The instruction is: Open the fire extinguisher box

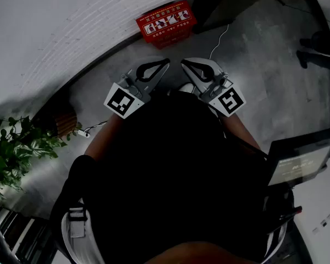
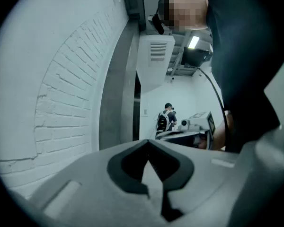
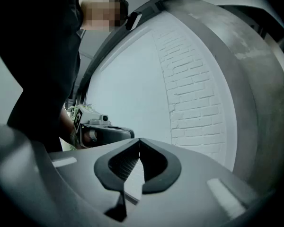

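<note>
At the foot of the white brick wall (image 1: 71, 21), on the grey floor (image 1: 253, 43): one red fire extinguisher box (image 1: 166, 22), long axis along the wall, printed red-and-white face turned up toward the head camera. Well apart from it, close before the body: two grippers, tips angled in toward each other. Left gripper (image 1: 165, 63): jaws pressed together, nothing between them. Right gripper (image 1: 185, 64): jaws likewise closed, empty. Off to the left, one potted plant (image 1: 16, 147). Right of the box, one thin white cable (image 1: 220, 40) on the floor.
</note>
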Demonstrator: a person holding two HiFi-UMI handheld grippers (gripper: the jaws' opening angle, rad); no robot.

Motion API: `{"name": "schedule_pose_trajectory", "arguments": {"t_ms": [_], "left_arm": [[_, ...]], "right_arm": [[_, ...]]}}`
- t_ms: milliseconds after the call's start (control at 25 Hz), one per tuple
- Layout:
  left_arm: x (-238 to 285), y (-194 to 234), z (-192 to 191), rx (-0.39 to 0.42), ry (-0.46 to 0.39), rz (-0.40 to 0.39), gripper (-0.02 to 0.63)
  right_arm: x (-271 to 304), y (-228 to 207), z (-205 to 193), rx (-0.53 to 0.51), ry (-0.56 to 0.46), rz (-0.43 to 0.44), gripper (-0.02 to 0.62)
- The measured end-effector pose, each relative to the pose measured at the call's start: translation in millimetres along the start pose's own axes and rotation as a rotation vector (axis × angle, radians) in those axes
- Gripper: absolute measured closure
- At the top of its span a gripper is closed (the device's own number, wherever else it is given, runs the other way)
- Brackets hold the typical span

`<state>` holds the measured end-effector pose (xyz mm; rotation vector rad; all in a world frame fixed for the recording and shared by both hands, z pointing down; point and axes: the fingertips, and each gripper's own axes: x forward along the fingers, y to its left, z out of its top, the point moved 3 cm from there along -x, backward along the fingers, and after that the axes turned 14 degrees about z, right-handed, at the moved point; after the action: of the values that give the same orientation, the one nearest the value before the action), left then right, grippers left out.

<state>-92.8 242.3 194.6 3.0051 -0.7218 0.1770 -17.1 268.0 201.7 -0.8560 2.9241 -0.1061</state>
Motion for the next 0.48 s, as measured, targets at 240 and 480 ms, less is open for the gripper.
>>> {"name": "schedule_pose_trajectory", "arguments": {"t_ms": [240,480], "left_arm": [[28,-22,3,0.022,0.011,0.017,0.604],[46,-31,4,0.027,0.024,0.044,0.604]], "right_arm": [[-28,-18,0,0.012,-0.012,0.018,0.586],[-36,-31,-1,0.028,-0.032,0.053,0.586]]}}
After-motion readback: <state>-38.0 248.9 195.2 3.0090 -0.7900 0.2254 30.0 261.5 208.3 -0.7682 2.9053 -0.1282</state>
